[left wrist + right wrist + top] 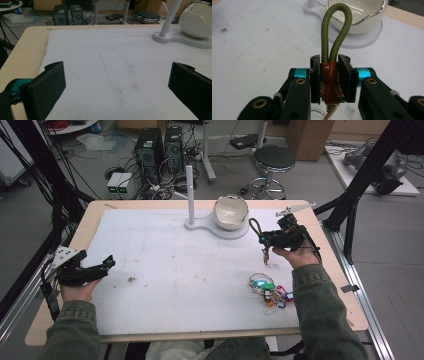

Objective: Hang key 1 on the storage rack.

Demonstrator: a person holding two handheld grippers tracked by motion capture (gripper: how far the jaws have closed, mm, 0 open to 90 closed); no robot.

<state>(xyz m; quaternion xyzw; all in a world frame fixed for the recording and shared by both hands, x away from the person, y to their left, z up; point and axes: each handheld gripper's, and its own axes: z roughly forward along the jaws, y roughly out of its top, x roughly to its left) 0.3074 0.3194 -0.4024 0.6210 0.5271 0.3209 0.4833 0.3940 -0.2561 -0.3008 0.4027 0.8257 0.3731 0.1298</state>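
I am holding my right hand-held gripper (263,238) above the right side of the surface (165,265), its jaws clamped on the brown leather tab (330,82) of a keychain (334,37). The grip sits on the tab rather than on the cord because the flat leather gives the pads a firm, non-slipping seat, and it leaves the olive cord loop (255,226) standing free beyond the jaw tips. In the right gripper view that free loop is pointing toward the white stand (216,226) at the far centre, where an upright white post (190,190) is rising beside a white bowl (230,211). I judge that the loop is being kept open and unobstructed so it can be dropped over the post. A metal ring and a pale strand are hanging below the tab.

A pile of other keychains (270,290) is lying near the right edge, close to my right forearm, well apart from the stand.

I am resting my left hand-held gripper (102,266) low at the near left, jaws spread wide with nothing between them, clear of the working path.
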